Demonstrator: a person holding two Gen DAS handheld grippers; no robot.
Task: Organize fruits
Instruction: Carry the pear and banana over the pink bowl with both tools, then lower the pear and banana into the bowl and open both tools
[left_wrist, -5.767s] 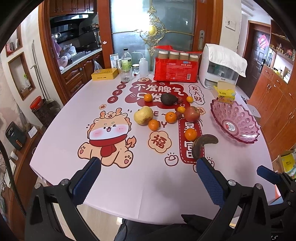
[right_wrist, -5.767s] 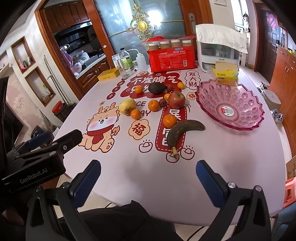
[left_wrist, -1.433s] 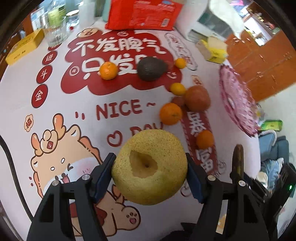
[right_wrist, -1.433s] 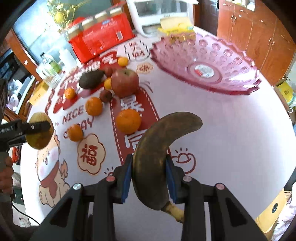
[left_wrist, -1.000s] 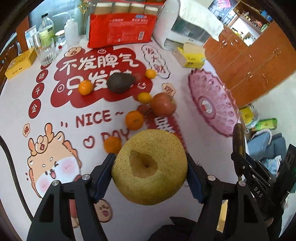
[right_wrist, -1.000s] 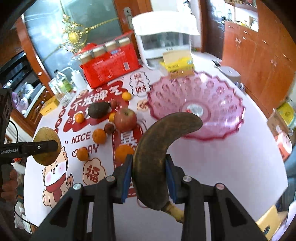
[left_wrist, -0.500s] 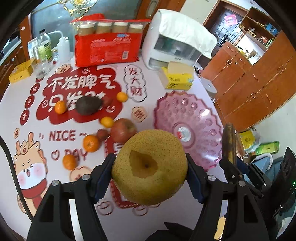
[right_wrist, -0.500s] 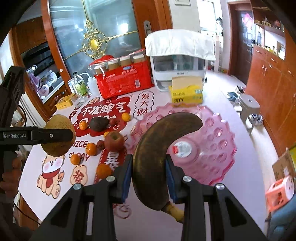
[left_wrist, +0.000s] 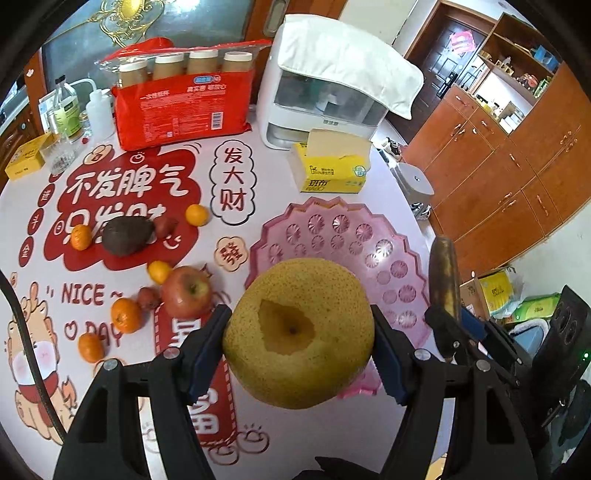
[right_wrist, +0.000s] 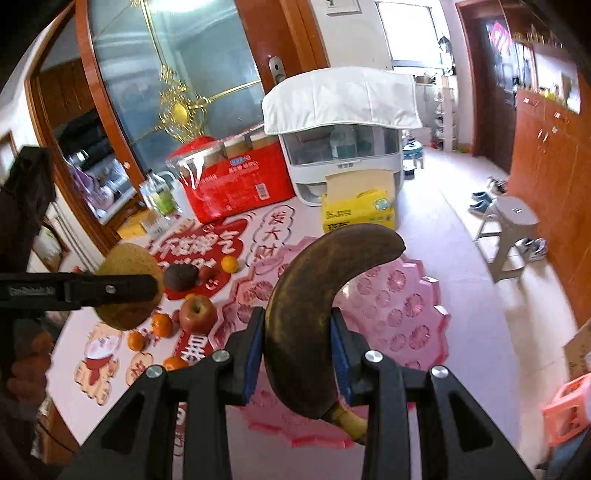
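My left gripper (left_wrist: 300, 347) is shut on a big yellow pear (left_wrist: 298, 334), held in the air over the near left rim of the pink fruit bowl (left_wrist: 369, 251). My right gripper (right_wrist: 297, 350) is shut on a brown overripe banana (right_wrist: 314, 291), held above the same bowl (right_wrist: 406, 306). The banana (left_wrist: 444, 277) also shows at the right of the left wrist view, and the pear (right_wrist: 127, 291) at the left of the right wrist view. On the cloth lie a red apple (left_wrist: 186, 291), an avocado (left_wrist: 127, 235), several small oranges such as one orange (left_wrist: 126, 315), and small dark fruits.
A yellow tissue box (left_wrist: 330, 166) and a white appliance (left_wrist: 332, 88) under a cloth stand behind the bowl. A red pack of jars (left_wrist: 183, 107), bottles (left_wrist: 68, 107) and a yellow box (left_wrist: 27, 158) line the back left. The table's right edge drops to the floor, where a stool (right_wrist: 511, 221) stands.
Both grippers have carried their fruit to the right across the table, from over the loose fruit to over the pink bowl. The pear and banana stay gripped.
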